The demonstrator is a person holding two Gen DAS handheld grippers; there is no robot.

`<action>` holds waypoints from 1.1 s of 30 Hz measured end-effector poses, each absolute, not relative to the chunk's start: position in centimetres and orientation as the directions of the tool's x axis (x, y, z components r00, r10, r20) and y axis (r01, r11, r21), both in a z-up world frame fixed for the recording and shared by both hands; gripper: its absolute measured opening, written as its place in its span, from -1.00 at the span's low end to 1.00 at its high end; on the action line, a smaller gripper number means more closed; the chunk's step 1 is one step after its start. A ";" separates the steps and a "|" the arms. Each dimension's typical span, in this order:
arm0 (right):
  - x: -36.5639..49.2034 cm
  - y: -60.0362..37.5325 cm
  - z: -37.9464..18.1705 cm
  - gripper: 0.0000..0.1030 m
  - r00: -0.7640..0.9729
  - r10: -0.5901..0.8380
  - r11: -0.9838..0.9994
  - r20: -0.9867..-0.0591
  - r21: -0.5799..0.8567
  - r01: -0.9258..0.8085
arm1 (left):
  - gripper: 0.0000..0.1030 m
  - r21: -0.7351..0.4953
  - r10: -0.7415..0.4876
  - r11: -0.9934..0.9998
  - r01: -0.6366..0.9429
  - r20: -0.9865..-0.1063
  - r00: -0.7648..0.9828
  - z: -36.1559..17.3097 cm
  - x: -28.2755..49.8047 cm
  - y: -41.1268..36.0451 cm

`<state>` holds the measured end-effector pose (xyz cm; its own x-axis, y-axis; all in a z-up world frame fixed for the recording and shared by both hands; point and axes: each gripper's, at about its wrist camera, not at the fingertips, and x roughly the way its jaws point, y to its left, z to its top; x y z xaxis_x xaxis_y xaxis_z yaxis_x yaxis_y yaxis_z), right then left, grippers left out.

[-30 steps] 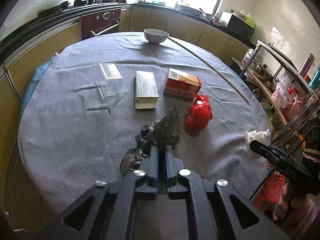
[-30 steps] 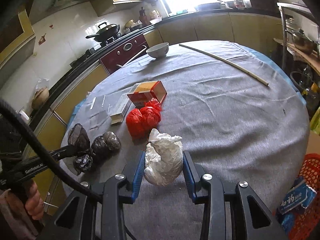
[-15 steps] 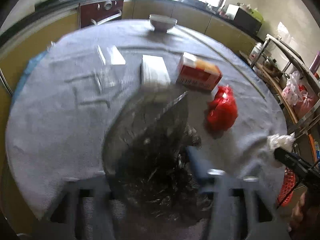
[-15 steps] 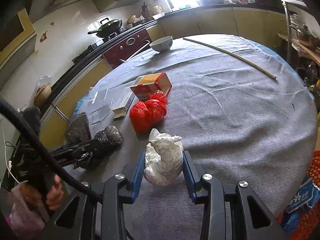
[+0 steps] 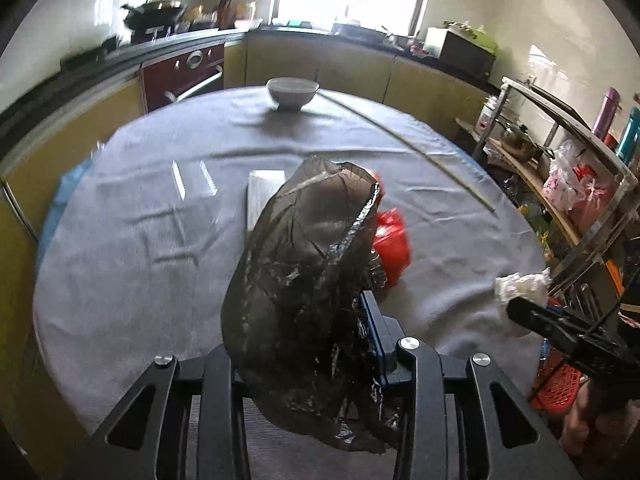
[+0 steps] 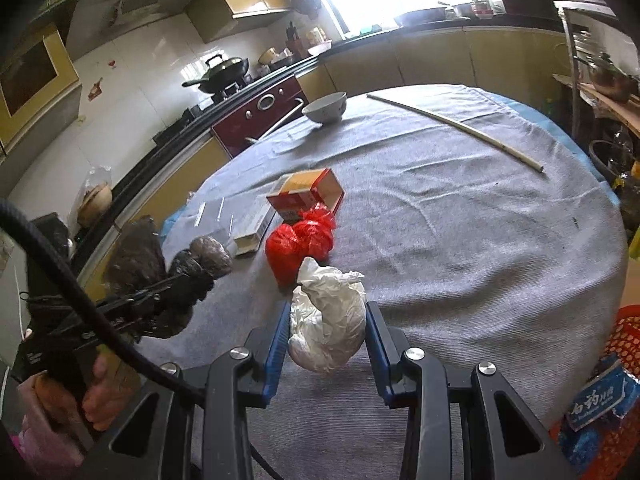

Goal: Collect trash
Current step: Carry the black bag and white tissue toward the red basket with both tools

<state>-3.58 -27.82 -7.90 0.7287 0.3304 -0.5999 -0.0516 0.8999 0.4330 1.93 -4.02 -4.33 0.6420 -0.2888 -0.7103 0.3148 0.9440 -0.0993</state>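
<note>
Trash fills both jaws: the right gripper clamps a crinkled white bag, while the left gripper, jaws just closing after opening, holds a filmy black bag between them. Beyond, at twelve o'clock, lies a glossy red bag. Toward two o'clock, grey woven tablecloth runs bare to the round edge.

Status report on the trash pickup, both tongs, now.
Right tongs shut on white bag. Left tongs just closing, black bag bunched between them, grip unclear. Red bag, two boxes on table. Nothing blocking.
</note>
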 end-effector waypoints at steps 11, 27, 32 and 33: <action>-6.5 -31.8 -6.7 -0.23 0.780 0.291 0.886 -0.554 0.463 -0.002 | -0.26 0.056 -0.219 0.932 0.357 -0.698 0.682 -2.0 0.1 -9.3; -11.7 -38.6 -6.4 -0.23 0.827 0.184 0.868 -0.531 0.482 0.116 | -0.25 0.164 -0.274 0.836 0.523 -0.701 0.658 -1.7 -3.2 -18.2; -13.3 -40.5 -6.9 -0.23 0.833 0.153 0.856 -0.532 0.492 0.157 | -0.25 0.183 -0.290 0.804 0.566 -0.710 0.642 -2.0 -4.1 -20.7; -13.6 -40.9 -7.0 -0.23 0.834 0.146 0.854 -0.533 0.493 0.165 | -0.25 0.186 -0.293 0.798 0.573 -0.712 0.639 -2.1 -4.2 -21.1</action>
<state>-13.58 -40.89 -6.96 0.8336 0.1464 -0.5326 0.1652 0.8540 0.4934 -4.20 -21.10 -2.06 0.6387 -0.2930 -0.7115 0.5730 0.7982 0.1856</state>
